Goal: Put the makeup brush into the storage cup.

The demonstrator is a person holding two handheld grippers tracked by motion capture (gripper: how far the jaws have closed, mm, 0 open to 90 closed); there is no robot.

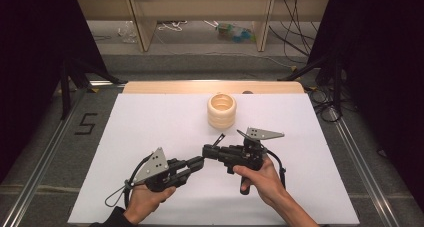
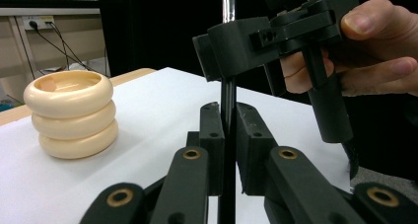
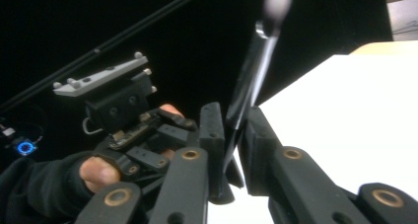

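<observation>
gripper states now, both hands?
Left gripper: shut on the thin black strip.
Right gripper: shut on the same thin black strip, higher up.

A white sheet [image 1: 150, 137] is spread over the table, and a strip of pale wood [image 1: 210, 87] is left bare along its far edge. Grey floor [image 1: 45, 132] is seen on both sides, where metal rails [image 1: 45, 157] are laid and a "5" [image 1: 86, 123] is marked in dark tape. Black curtains [image 1: 30, 47] are hung left and right (tripod legs are planted at their feet). Behind, pale wooden furniture legs [image 1: 142, 24] are lit brightly, with cables [image 1: 295, 32] and a plastic bottle [image 1: 232, 32] strewn on the floor.
</observation>
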